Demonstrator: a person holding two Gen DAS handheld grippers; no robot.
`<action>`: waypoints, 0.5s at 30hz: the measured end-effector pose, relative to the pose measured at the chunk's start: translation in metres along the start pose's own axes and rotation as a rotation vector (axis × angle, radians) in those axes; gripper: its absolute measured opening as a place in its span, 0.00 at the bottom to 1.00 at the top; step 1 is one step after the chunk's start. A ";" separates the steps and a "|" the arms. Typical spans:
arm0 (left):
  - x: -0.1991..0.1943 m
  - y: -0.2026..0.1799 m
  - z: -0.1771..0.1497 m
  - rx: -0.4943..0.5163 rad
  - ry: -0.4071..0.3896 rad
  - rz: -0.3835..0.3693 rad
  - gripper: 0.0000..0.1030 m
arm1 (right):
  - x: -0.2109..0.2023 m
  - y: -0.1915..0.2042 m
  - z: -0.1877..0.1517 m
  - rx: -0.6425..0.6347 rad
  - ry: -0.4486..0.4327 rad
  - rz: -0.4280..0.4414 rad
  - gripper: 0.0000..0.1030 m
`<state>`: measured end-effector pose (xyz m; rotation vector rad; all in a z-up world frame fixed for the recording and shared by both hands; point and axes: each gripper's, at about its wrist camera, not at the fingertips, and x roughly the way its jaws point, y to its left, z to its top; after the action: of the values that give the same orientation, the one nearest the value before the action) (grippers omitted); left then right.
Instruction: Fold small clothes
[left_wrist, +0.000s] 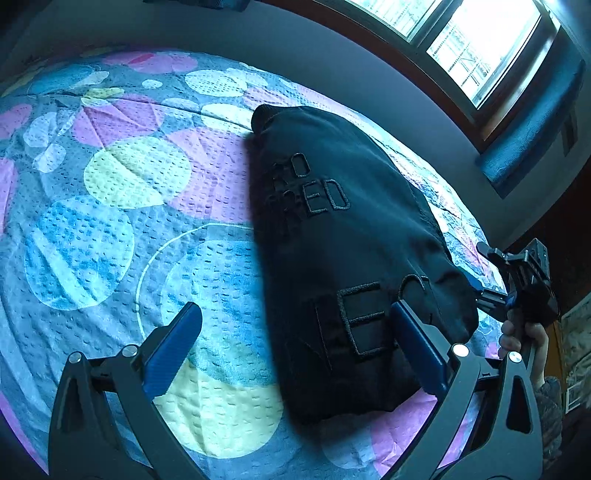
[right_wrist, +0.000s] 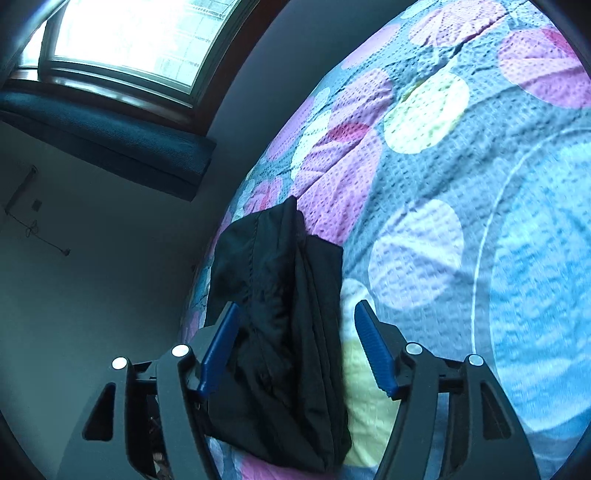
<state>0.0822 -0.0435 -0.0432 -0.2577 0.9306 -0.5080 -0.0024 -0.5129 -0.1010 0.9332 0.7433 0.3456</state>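
A black garment (left_wrist: 354, 258) with raised stitched letters lies folded into a long bundle on the patterned quilt (left_wrist: 122, 206). My left gripper (left_wrist: 295, 321) hovers open over its near end; one blue finger (left_wrist: 417, 339) is above the cloth and the other above the quilt. My right gripper (left_wrist: 480, 269), held by a hand (left_wrist: 521, 332), sits at the garment's right edge. In the right wrist view the right gripper (right_wrist: 295, 317) is open, with the black garment (right_wrist: 280, 317) lying between its blue pads and not pinched by them.
The bed's edge (right_wrist: 218, 251) drops to a pale floor (right_wrist: 92, 258) on the left of the right wrist view. A window (left_wrist: 476, 48) with a blue cushioned seat (left_wrist: 532, 125) runs beyond the bed. Bare quilt (right_wrist: 480, 184) stretches to the garment's side.
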 end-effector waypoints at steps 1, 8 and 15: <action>-0.003 -0.001 -0.001 0.001 -0.002 -0.007 0.98 | -0.003 -0.001 -0.006 0.001 0.008 0.001 0.63; -0.010 0.002 -0.006 -0.032 0.039 -0.113 0.98 | -0.001 0.000 -0.036 -0.028 0.065 -0.056 0.64; 0.018 0.006 -0.017 -0.095 0.177 -0.260 0.98 | 0.011 0.000 -0.048 -0.044 0.098 -0.069 0.69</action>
<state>0.0785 -0.0480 -0.0683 -0.4283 1.1019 -0.7351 -0.0283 -0.4779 -0.1232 0.8514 0.8525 0.3482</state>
